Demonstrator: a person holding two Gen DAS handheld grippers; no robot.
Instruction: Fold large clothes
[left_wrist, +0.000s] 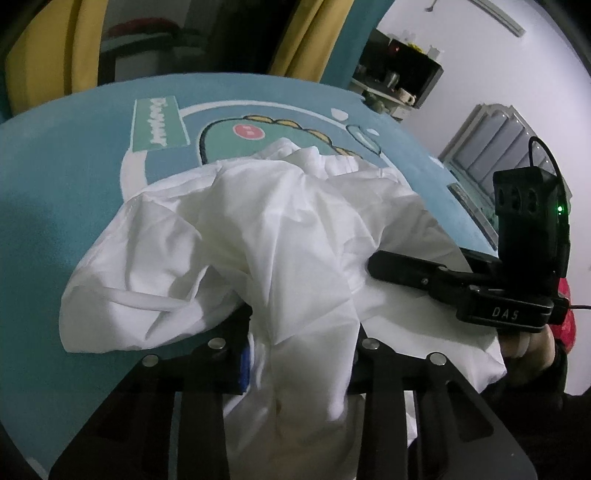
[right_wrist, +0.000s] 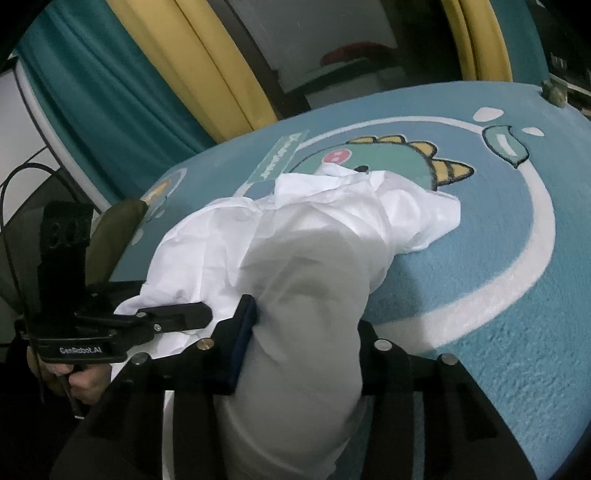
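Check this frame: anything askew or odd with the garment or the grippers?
Nothing damaged. The white garment is bunched and crumpled on the blue dinosaur rug, not flat, with both the left gripper and right gripper clamped on cloth.

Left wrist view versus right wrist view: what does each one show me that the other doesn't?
Only the left wrist view shows the shelf with a mug and the right gripper lying across the cloth. Only the right wrist view shows the teal curtain and the left gripper. Both show the white garment bunched on the blue dinosaur rug, with fabric pinched between the viewing gripper's fingers.
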